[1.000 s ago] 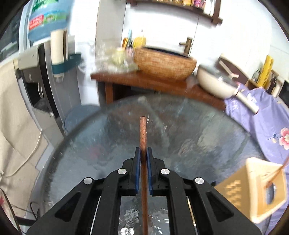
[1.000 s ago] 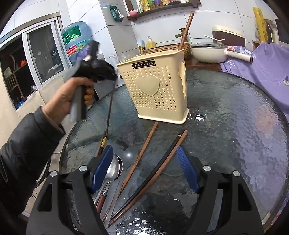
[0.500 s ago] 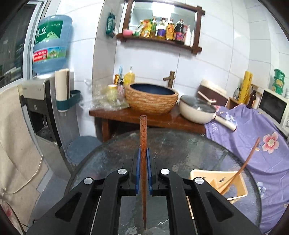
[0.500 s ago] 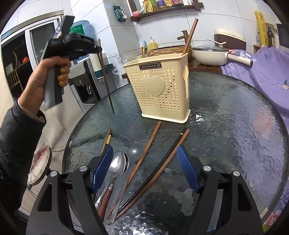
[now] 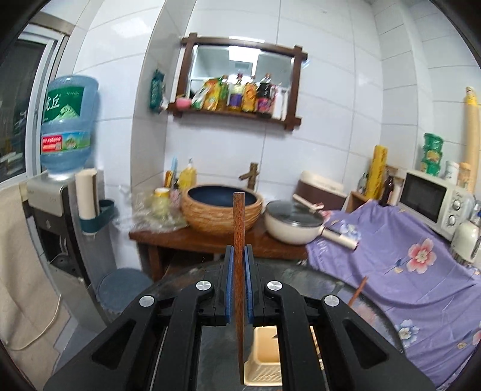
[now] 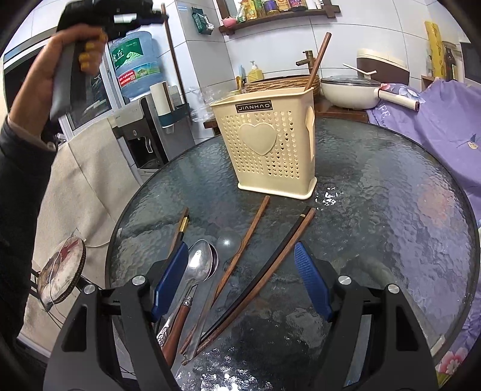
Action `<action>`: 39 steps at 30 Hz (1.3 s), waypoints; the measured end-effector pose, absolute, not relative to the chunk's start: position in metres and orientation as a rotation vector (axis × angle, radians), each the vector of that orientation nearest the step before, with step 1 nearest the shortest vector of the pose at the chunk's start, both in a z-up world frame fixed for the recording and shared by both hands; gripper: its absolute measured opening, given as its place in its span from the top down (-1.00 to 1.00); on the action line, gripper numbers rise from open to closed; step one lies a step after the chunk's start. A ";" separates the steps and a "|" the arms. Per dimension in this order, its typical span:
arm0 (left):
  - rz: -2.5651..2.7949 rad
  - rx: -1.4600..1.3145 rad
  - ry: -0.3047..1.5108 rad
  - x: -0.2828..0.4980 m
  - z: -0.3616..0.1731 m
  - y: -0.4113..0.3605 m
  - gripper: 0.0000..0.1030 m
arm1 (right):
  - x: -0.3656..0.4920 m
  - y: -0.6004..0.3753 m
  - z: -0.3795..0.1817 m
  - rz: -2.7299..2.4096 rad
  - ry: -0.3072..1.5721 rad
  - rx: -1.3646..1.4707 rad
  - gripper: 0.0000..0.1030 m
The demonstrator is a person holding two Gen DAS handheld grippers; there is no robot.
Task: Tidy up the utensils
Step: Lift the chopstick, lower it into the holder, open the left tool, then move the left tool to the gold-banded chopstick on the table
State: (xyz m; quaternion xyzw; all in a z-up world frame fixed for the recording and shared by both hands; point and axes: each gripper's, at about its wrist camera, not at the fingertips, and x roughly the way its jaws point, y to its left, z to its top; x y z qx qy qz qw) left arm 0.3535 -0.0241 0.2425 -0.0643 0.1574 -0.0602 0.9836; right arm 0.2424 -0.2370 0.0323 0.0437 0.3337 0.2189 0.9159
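My left gripper (image 5: 239, 264) is shut on a brown wooden chopstick (image 5: 239, 228) and holds it upright, high above the table. It shows at the upper left of the right wrist view (image 6: 144, 15), left of the holder. The cream perforated utensil holder (image 6: 270, 150) stands on the glass table (image 6: 390, 210) with one chopstick (image 6: 318, 60) leaning in it. Its open top shows below the left gripper (image 5: 264, 355). My right gripper (image 6: 240, 282) is open and empty, low over loose chopsticks (image 6: 246, 243) and metal spoons (image 6: 198, 264) on the table.
Behind the table, a wooden stand holds a woven basin (image 5: 221, 210) and a cream pan (image 5: 294, 228). A water dispenser (image 5: 60, 210) stands at the left. A purple flowered cloth (image 5: 405, 264) covers furniture at the right, with a microwave (image 5: 433, 204) on it.
My left gripper has risen with the chopstick and now sits higher above the table, with the holder's top below it. The right gripper has not moved.
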 end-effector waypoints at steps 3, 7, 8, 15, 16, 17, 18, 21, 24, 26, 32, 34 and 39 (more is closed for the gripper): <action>-0.134 -0.148 0.278 0.352 0.257 -0.031 0.88 | 0.244 -0.235 0.030 0.453 0.695 0.088 -0.41; -0.146 -0.158 0.225 0.351 0.269 -0.041 0.88 | 0.243 -0.233 0.026 0.459 0.702 0.088 -0.42; -0.141 -0.156 0.211 0.351 0.270 -0.045 0.88 | 0.244 -0.233 0.025 0.459 0.703 0.089 -0.41; -0.133 -0.140 0.235 0.375 0.230 -0.071 0.88 | 0.241 -0.236 0.026 0.444 0.693 0.084 -0.41; -0.132 -0.142 0.253 0.379 0.222 -0.072 0.88 | 0.240 -0.237 0.027 0.442 0.692 0.083 -0.41; -0.130 -0.144 0.271 0.383 0.213 -0.072 0.88 | 0.239 -0.238 0.027 0.440 0.691 0.082 -0.42; -0.129 -0.151 0.284 0.385 0.206 -0.072 0.88 | 0.239 -0.239 0.027 0.437 0.692 0.081 -0.41; -0.132 -0.155 0.319 0.389 0.189 -0.071 0.88 | 0.241 -0.241 0.025 0.432 0.696 0.085 -0.41; -0.137 -0.144 0.346 0.390 0.174 -0.071 0.88 | 0.241 -0.240 0.024 0.435 0.698 0.088 -0.41; -0.136 -0.141 0.361 0.390 0.165 -0.072 0.88 | 0.241 -0.238 0.025 0.438 0.696 0.084 -0.41; -0.128 -0.131 0.421 0.396 0.139 -0.070 0.88 | 0.241 -0.235 0.027 0.439 0.691 0.083 -0.41; -0.135 -0.131 0.447 0.399 0.131 -0.069 0.88 | 0.241 -0.236 0.027 0.433 0.691 0.083 -0.41; -0.161 -0.129 0.501 0.400 0.117 -0.069 0.77 | 0.243 -0.240 0.027 0.402 0.700 0.082 -0.42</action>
